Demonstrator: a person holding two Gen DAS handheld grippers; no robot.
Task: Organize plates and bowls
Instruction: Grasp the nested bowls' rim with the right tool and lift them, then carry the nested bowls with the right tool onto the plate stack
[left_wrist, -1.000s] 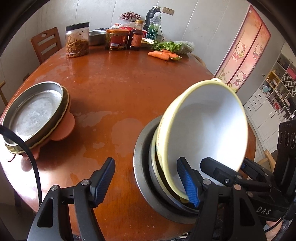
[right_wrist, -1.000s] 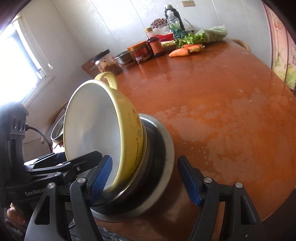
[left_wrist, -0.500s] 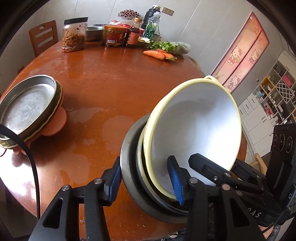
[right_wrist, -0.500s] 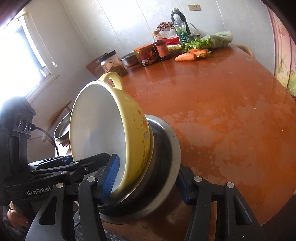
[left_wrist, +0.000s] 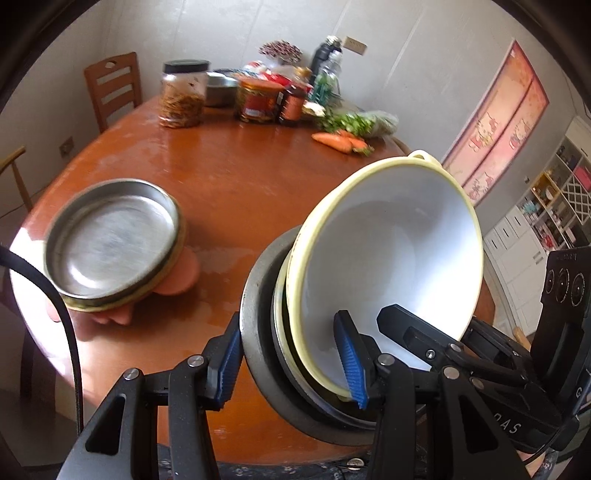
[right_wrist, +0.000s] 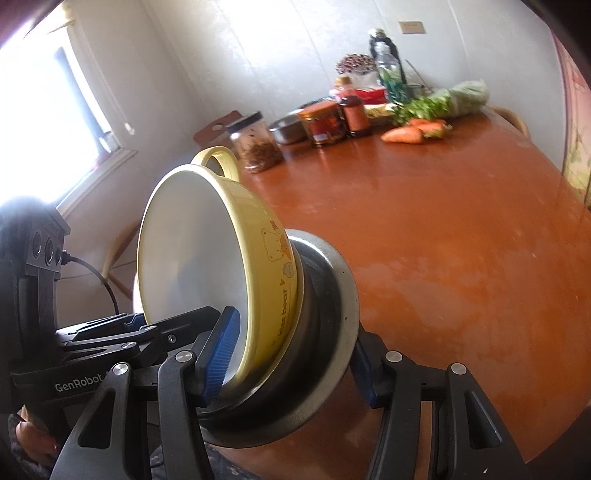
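A yellow bowl (left_wrist: 388, 258) with a white inside and a loop handle is nested in a stack of dishes whose outermost is a grey metal plate (left_wrist: 255, 332). The stack is tilted on edge at the near table edge. My left gripper (left_wrist: 291, 365) is shut on the stack's near rim, one pad inside the yellow bowl, one behind the metal plate. My right gripper (right_wrist: 291, 362) clamps the same stack (right_wrist: 325, 302) from the other side, one pad inside the yellow bowl (right_wrist: 229, 251). A second pile, a metal plate (left_wrist: 110, 240) over an orange dish, lies on the table at left.
The round brown table (left_wrist: 240, 184) carries jars (left_wrist: 183, 96), bottles, a steel bowl, greens and carrots (left_wrist: 340, 142) at its far edge. A wooden chair (left_wrist: 112, 88) stands behind at left. A shelf unit stands at far right.
Both grippers closed from open onto the rim of the tilted stack. The stack has tipped up more steeply and risen off the table, and both views have shifted.
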